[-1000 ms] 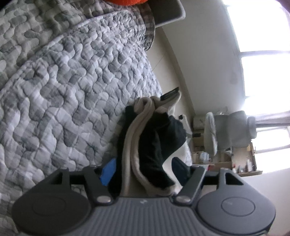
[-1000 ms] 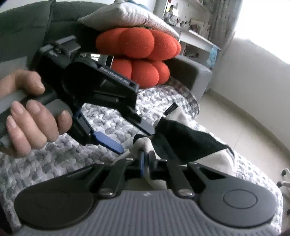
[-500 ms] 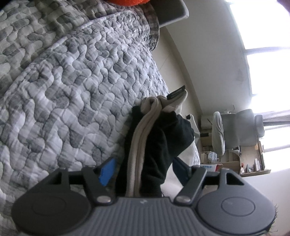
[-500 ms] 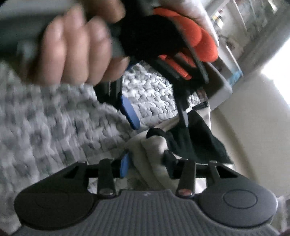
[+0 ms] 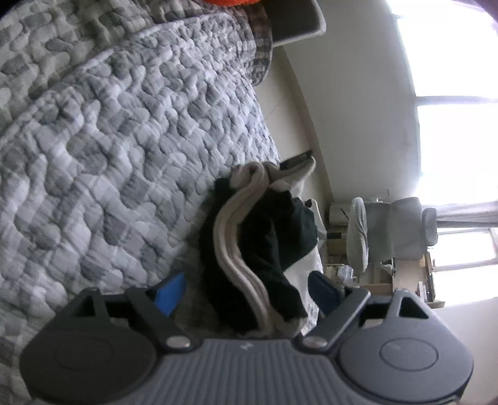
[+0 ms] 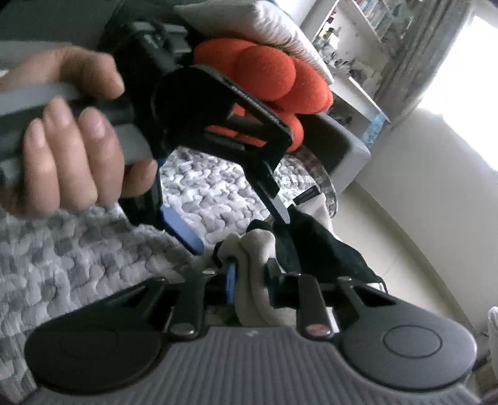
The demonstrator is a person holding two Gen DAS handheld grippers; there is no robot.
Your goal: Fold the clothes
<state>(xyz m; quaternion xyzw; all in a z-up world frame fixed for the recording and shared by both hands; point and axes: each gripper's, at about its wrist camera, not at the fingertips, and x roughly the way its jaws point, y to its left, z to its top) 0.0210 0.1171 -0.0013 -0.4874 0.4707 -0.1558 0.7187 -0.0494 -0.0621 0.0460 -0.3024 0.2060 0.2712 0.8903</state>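
A black and beige garment [image 5: 261, 249] lies bunched into a long fold on the quilted cover, near its edge. My left gripper [image 5: 247, 286] straddles the near end of it. Its jaws are opening, and both blue pads [image 5: 169, 291] stand clear of the cloth. In the right wrist view a hand [image 6: 68, 149] holds this left gripper [image 6: 238, 232] above the garment [image 6: 326, 249]. My right gripper [image 6: 250, 277] is closing, and its pads press a beige fold of the garment from both sides.
A grey and white quilted cover [image 5: 124, 140] spreads over the sofa or bed. An orange cushion [image 6: 280, 81] and a white pillow [image 6: 249, 28] lie at its back by a grey armrest [image 6: 348, 146]. A pale floor, an office chair [image 5: 389, 230] and shelves lie beyond the edge.
My left jaws have spread wider and come off the garment. My right gripper opened, rolled and shifted, then closed again on the beige fold.
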